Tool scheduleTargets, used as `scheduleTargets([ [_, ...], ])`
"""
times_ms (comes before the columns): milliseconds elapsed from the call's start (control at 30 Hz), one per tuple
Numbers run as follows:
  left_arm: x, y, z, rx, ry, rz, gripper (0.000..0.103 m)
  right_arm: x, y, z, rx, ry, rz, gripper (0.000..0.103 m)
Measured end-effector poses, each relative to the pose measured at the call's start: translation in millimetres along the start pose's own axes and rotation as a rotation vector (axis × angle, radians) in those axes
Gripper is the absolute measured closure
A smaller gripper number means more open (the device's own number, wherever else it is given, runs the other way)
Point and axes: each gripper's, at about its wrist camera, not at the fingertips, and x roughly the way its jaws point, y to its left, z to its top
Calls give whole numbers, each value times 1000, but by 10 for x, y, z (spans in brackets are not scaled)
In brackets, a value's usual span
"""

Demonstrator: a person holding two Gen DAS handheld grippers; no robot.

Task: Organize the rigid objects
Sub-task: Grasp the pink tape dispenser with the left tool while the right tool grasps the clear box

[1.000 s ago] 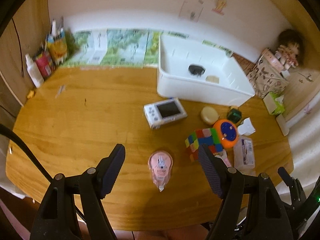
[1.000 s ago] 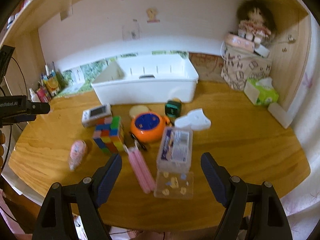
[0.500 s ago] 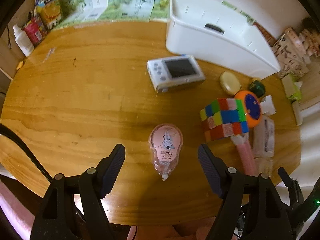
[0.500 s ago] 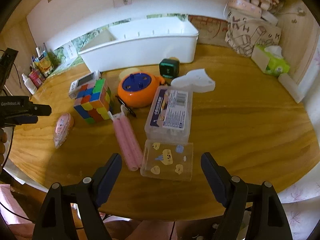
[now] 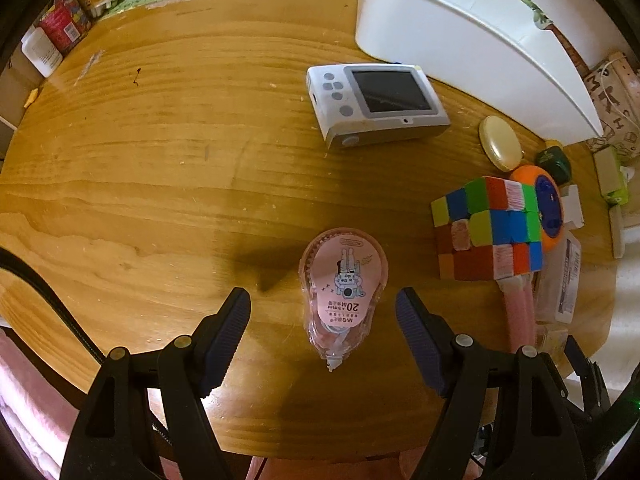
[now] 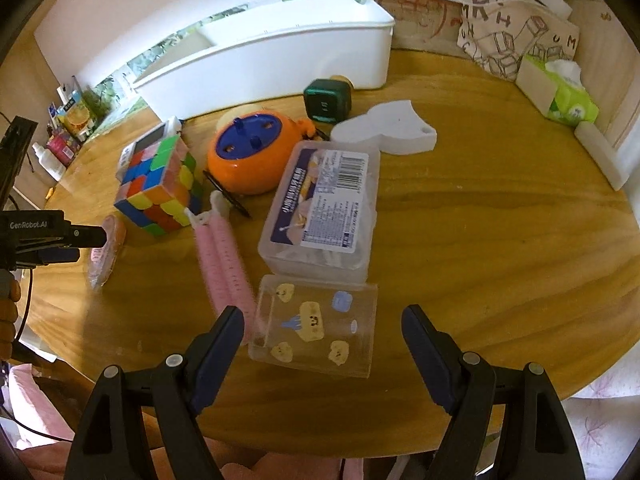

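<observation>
Round wooden table [image 5: 160, 160], white wall [image 6: 140, 8]

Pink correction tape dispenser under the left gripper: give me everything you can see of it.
The pink correction tape dispenser is a teardrop-shaped, translucent plastic case with a pink cartoon label. It lies flat on the wooden table, clear tip pointing at the camera, apart from the Rubik's cube. The left gripper is open, its fingers straddling it without touching.

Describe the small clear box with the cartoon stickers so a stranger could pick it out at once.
Start at the long white bin at the back of the wooden table and come toward the near edge, past the orange round toy and the barcode-labelled plastic case. The sticker box lies just in front of that case: flat, see-through, dotted with cream cartoon stickers.
</observation>
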Motion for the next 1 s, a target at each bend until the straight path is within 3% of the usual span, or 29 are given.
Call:
scheduleTargets([
  [267, 105, 47, 29, -16, 30, 14, 26, 38, -20, 49, -4, 15, 18, 22],
  [700, 127, 33, 134, -31, 40, -61, 44, 37, -12, 103, -4, 20, 50, 40],
  [800, 114, 13, 196, -33, 35, -74, 50, 32, 7, 105, -12, 23, 44, 40],
  [1000, 103, 19, 256, -32, 37, -81, 50, 21, 22, 105, -14, 30, 28, 41],
])
